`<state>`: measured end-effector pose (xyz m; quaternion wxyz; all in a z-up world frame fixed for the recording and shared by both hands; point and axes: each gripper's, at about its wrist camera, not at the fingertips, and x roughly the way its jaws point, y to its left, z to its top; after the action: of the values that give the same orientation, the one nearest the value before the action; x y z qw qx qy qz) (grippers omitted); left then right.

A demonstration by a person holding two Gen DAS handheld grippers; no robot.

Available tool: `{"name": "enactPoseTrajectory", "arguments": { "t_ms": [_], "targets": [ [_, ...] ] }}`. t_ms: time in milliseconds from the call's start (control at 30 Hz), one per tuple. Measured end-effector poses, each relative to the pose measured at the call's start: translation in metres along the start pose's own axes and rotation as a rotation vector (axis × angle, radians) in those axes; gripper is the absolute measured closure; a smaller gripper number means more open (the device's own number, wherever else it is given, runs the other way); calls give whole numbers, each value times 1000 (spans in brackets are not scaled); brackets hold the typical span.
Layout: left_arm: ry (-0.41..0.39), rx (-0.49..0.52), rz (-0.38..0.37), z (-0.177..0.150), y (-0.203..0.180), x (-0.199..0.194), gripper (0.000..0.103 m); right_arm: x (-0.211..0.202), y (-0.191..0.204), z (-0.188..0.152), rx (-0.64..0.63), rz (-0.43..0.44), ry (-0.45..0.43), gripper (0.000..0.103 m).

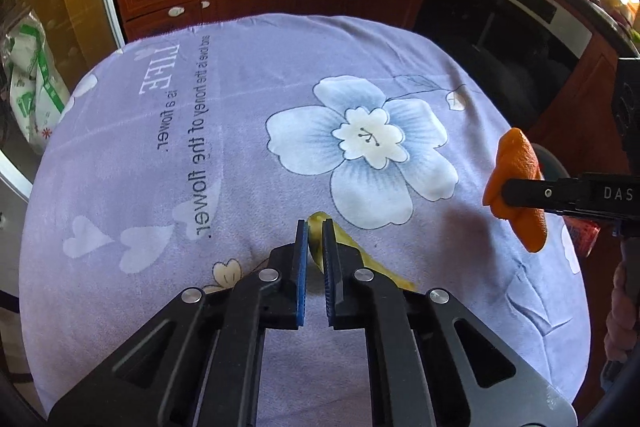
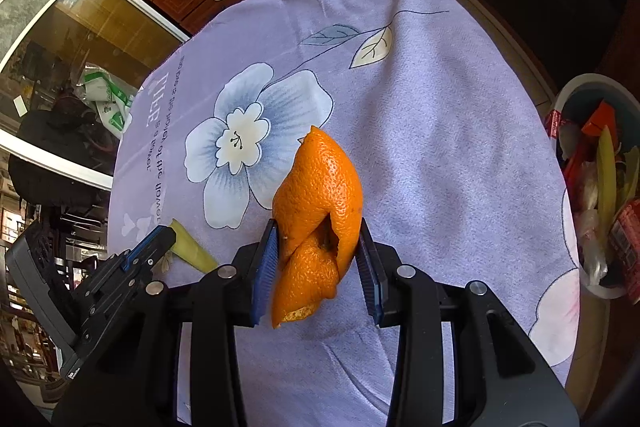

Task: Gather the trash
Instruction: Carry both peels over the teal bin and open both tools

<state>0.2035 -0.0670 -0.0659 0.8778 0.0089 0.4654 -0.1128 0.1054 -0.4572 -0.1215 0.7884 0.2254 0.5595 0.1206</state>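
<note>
Left wrist view: the left gripper [image 1: 315, 227], its blue-padded jaws drawn together, pinches a thin strip of yellow-green fruit peel [image 1: 362, 253] lying on the lilac flower-printed tablecloth [image 1: 224, 75], near the table's near edge. The jaws have a sliver of peel between their tips, while the rest of the strip trails off to the right across the cloth. To the right, the right gripper [image 2: 318, 247] is clamped on a curled piece of orange peel [image 2: 320, 195], held clear above the cloth with the jaws partly apart around its bulk.

Beyond the table's right edge stands a round pale bin [image 2: 578, 89] already holding wrappers and yellow peel, seemingly where both scraps are bound.

The step in hand appears to be lifting the yellow-green strip off the cloth. Done well, that means keeping the pinch firm on the peel alone, because the soft tablecloth could bunch into the pads and come up with it. A straight rise before any sideways travel would let the long tail of the strip peel free without dragging. Only the tip looks caught, so the strip could slip out if swung quickly. The orange peel is folded and springy; the right hand's clamp should hold until it is over the bin's rim.
</note>
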Motion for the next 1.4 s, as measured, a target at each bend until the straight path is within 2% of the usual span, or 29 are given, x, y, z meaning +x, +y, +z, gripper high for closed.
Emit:
{"name": "enactPoseTrajectory", "arguments": {
  "t_ms": [433, 600, 767, 1000, 1133, 1267, 1400],
  "targets": [
    [-46, 102, -19, 18, -53, -33, 96, -48, -49, -4, 87, 33, -92, 67],
    [-54, 175, -53, 30, -93, -38, 96, -67, -76, -8, 134, 42, -127, 67],
    [-62, 261, -118, 46, -149, -37, 96, -100, -115, -10, 194, 29, -194, 67],
    [-49, 364, -245, 63, -237, -22, 96, -150, -190, -15, 306, -42, -289, 67],
    [-15, 420, -299, 65, -284, -4, 96, -163, -229, -21, 366, -76, -301, 67],
    [34, 456, -321, 62, -319, 21, 96, -162, -257, -25, 412, -86, -288, 67],
    [74, 473, -319, 60, -338, 44, 96, -155, -273, -24, 429, -85, -267, 67]
  ]
}}
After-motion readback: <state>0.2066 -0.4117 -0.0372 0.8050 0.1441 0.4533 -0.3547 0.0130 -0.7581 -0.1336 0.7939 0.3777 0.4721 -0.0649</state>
